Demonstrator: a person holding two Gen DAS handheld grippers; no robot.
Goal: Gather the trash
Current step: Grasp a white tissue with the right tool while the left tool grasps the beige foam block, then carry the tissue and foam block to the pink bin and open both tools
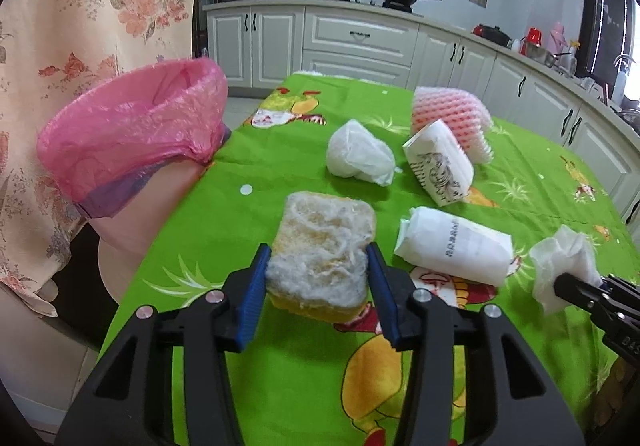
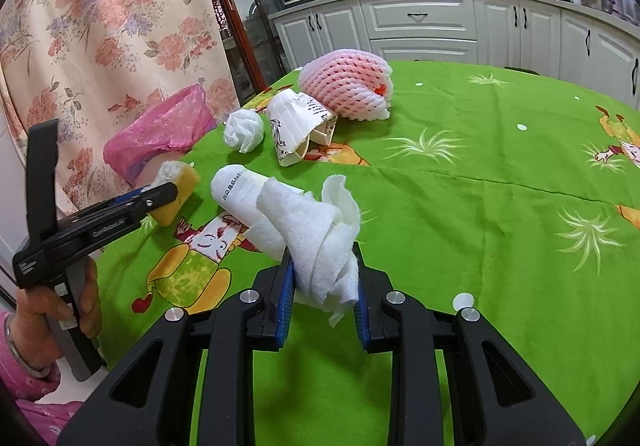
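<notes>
— What sits furthest left?

— The bin point(image 1: 132, 173), lined with a pink bag point(image 1: 136, 125), standing against the left edge of the tabletop point(image 1: 304, 366), which wears a green cartoon cloth. Behind it hangs a floral curtain point(image 1: 92, 5).

— And your left fingers?

— My left gripper point(image 1: 318, 270) is clamped on a worn sponge point(image 1: 324, 242), yellow beneath and grey-white and frayed on top. The blue pads press its two near sides, and from the right wrist view the sponge looks lifted a little off the cloth, though I cannot be certain. My left hand point(image 2: 60, 306) grips the handle low at the tabletop's edge.

— What lies beyond the sponge?

— A crumpled white tissue ball point(image 1: 358, 155) toward the middle. Just right of it, a folded paper carton point(image 1: 438, 165) with dark printed ornament stands tilted, touching the pink foam fruit net point(image 1: 448, 113) behind it. Nearer to me, a rolled white paper packet point(image 1: 452, 246) with printed text lies on its side.

— And your right fingers?

— My right gripper point(image 2: 324, 278) is closed narrow on a wad of white paper towel point(image 2: 316, 238); the towel bulges up and out from between the pads and overlaps the near end of the rolled packet in my view. I cannot tell whether the two touch.

— Further right?

— Bare green cloth, then white kitchen cabinets point(image 2: 424, 25).
</notes>
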